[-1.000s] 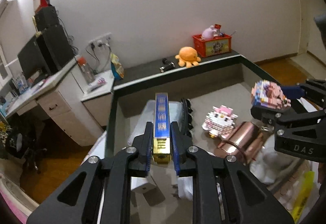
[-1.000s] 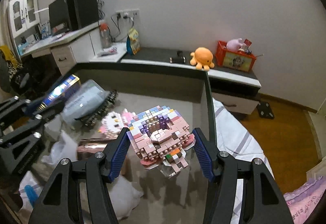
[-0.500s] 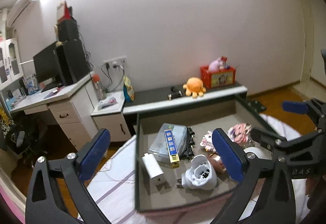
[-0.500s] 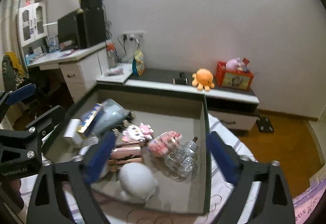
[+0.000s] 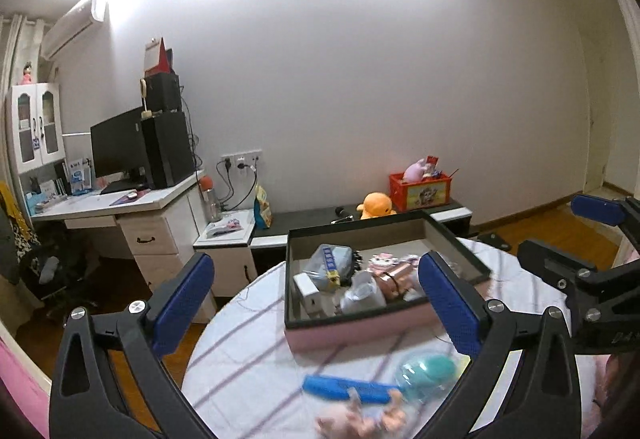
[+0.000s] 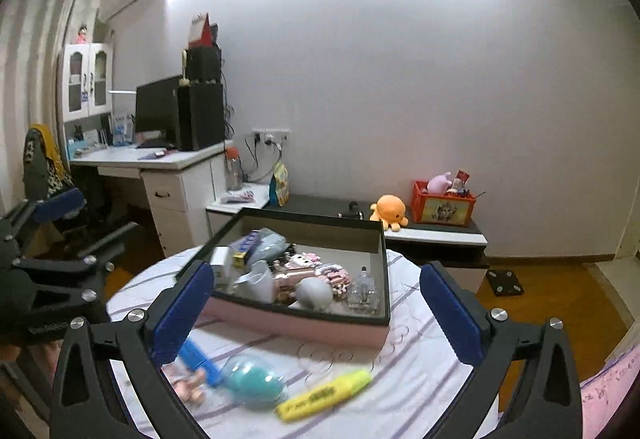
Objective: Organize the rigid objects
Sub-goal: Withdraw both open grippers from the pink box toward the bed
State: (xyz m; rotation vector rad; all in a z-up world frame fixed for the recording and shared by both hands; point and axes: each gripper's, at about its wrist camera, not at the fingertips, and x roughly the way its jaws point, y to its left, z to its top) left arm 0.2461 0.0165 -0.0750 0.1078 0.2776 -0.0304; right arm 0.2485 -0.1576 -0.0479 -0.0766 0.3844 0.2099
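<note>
Both sets of fingers are standing spread wide and gripping nothing; they have just been opening, with nothing left between them. The left gripper (image 5: 316,303) is hanging above the near side of the round bench (image 5: 248,343), and the right gripper (image 6: 316,303) is hanging beside it, its blue pads (image 6: 450,313) framing the box (image 6: 304,323).

The box, pink outside with a dark rim, is sitting on the striped cloth toward the far side of the bench. Inside it, a blue-and-gold bar (image 5: 331,266) is lying on a grey pouch (image 5: 320,263) at the back left, and a pink block figure (image 6: 335,276) is lying near the middle, next to a glass bottle (image 6: 363,289) and a white dome (image 6: 314,291).

On the cloth in front of the box, a blue comb (image 5: 346,390), a teal ball (image 6: 254,385) and a yellow highlighter (image 6: 324,395) are lying loose, blurred. A small pink toy (image 5: 360,421) is lying nearest.
</note>
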